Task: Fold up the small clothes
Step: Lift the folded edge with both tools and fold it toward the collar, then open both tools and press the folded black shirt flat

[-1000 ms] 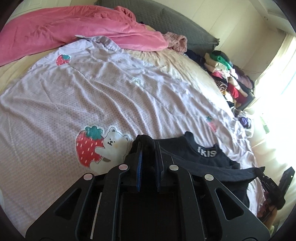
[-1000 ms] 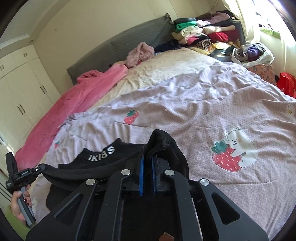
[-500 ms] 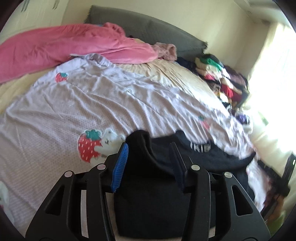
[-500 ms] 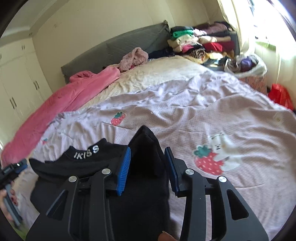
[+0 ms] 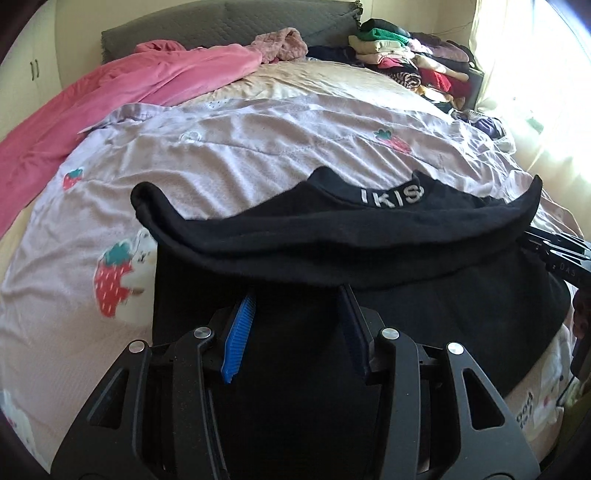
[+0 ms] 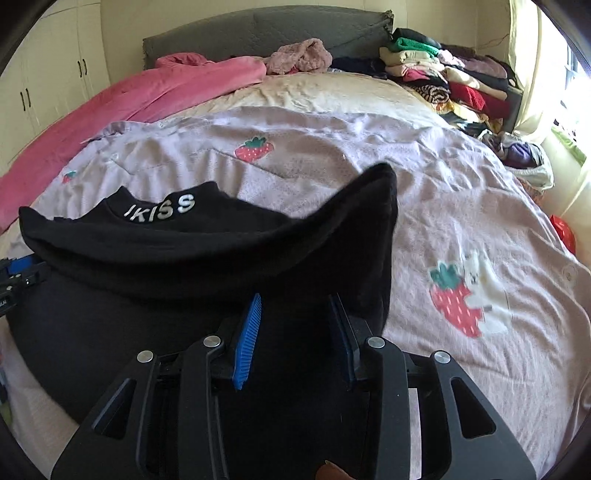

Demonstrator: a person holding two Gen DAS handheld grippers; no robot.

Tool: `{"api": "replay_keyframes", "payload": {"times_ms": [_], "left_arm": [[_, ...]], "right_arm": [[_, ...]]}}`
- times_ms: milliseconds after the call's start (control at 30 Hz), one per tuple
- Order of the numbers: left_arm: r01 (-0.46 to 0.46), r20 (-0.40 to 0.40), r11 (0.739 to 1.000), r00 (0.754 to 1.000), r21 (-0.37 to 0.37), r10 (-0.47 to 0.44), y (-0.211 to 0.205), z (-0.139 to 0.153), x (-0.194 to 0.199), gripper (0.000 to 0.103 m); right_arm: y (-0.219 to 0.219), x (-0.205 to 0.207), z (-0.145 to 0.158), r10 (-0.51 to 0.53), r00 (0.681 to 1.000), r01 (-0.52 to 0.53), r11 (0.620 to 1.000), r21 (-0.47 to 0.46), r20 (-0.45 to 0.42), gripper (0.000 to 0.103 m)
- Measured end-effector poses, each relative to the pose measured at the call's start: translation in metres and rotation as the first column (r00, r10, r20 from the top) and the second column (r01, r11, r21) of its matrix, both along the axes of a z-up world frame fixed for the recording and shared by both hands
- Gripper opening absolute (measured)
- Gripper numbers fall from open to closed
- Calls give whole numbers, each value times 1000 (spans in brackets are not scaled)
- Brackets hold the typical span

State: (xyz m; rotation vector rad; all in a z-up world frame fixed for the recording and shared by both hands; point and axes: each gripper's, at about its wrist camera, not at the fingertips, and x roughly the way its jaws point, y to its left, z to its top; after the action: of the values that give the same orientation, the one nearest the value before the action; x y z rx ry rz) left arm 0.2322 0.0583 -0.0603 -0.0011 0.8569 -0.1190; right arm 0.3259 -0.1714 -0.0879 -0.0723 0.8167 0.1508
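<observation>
A small black garment [image 5: 332,236] with white "IKISS" lettering on its band lies folded over on the lilac strawberry-print bedspread [image 5: 258,140]. It also shows in the right wrist view [image 6: 184,251]. My left gripper [image 5: 295,306] is open and empty, its blue-padded fingers [image 5: 240,328] over the garment's near part. My right gripper [image 6: 295,310] is open and empty too, over the garment's right side, below a raised black corner [image 6: 376,206]. The right gripper's tip shows at the right edge of the left wrist view [image 5: 561,254].
A pink blanket [image 6: 147,96] lies along the far left of the bed. A grey headboard [image 6: 258,33] is at the back. A stack of folded clothes [image 6: 443,74] sits at the far right. White wardrobes [image 6: 44,85] stand left.
Both grippers were shut on the black garment's corners, then opened and let go. The garment now lies folded on the bed and both grippers have drawn back a little.
</observation>
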Motion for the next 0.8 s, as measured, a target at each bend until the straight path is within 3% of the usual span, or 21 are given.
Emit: {"api": "replay_keyframes", "payload": {"times_ms": [233,467,800], "left_arm": [[-16,17,999,1000,-36,17,7,5,27,49],[-109,36,988,993,-112,114,31,14,30,56],[-147,69,986,986,-85,153,47,28,8,61]], "right_arm": [[-12,15,-1,-87,995,87,996,5,40,36],[-26,11,5,-138,988,137,990,23,68,37],[-45,2,5,-180,982,177,983,53,56,49]]}}
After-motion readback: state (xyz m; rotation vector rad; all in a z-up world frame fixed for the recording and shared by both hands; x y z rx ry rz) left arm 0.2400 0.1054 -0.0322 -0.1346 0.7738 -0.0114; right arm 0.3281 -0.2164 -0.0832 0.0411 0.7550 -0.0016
